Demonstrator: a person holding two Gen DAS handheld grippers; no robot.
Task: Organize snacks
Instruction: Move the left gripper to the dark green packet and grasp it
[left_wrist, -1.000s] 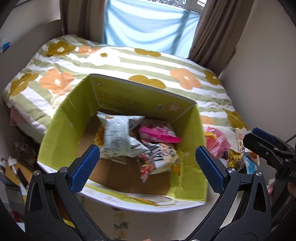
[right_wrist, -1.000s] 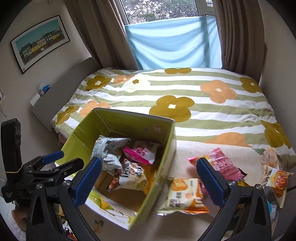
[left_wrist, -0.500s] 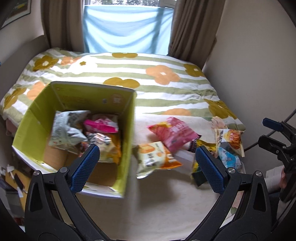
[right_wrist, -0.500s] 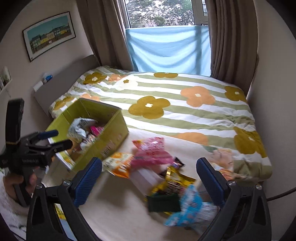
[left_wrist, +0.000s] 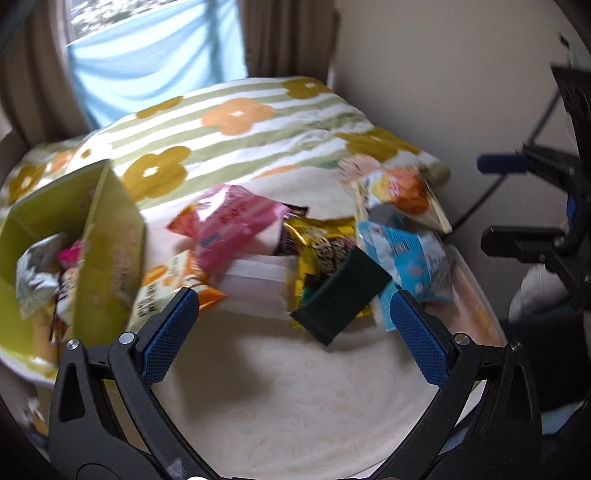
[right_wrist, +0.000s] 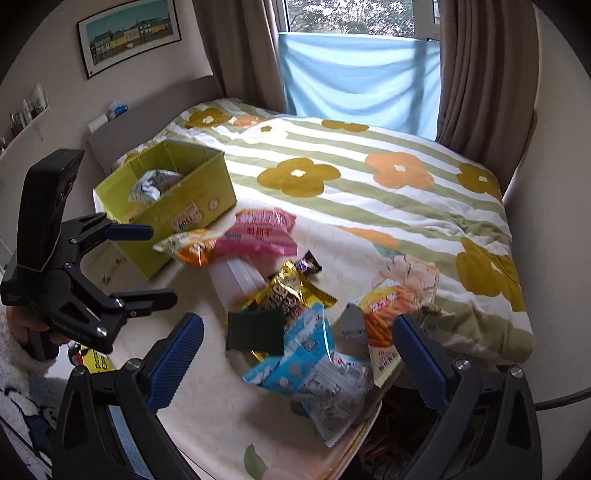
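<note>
Snacks (right_wrist: 295, 347) lie loose near the bed's front corner, just right of a green box (right_wrist: 184, 206) already holding some, while the left gripper (left_wrist: 295, 325) and right gripper (right_wrist: 295, 354) hover wide apart and empty, seemingly between placements, next needing to grasp a packet.

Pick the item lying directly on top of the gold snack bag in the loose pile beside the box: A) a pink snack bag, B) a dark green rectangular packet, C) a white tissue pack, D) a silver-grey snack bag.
B: the dark green packet lies across the gold bag, seen again in the left wrist view.
</note>
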